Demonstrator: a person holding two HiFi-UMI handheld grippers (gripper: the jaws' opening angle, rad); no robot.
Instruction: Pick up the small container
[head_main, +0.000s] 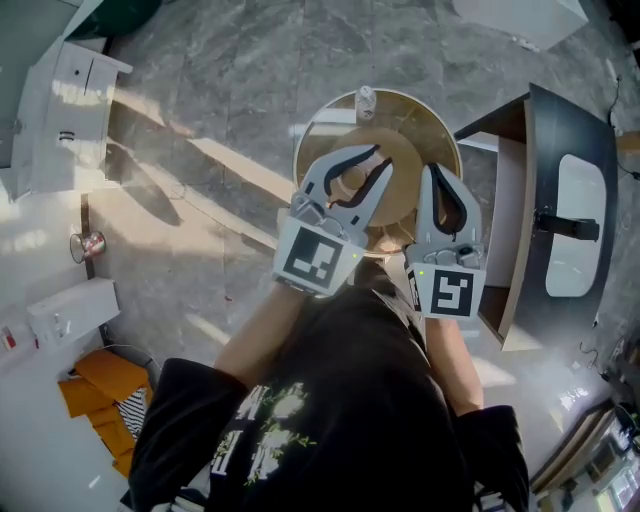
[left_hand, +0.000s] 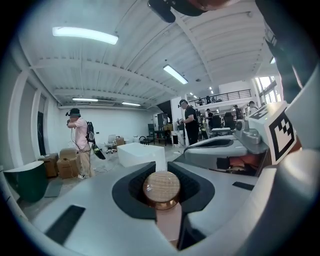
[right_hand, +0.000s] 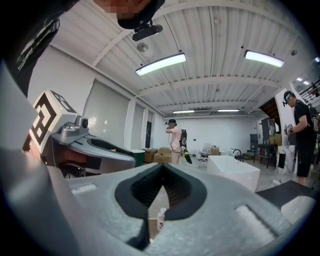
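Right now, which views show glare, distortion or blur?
Head view: strong sunlight streaks the grey floor with long shadows. Left gripper view: fisheye bending, dark corners; the small wooden-lidded container is sharp. Right gripper view: ceiling lamps glare, same bending.

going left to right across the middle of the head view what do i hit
metal cup → left gripper, shut on the small container → right gripper → dark cabinet
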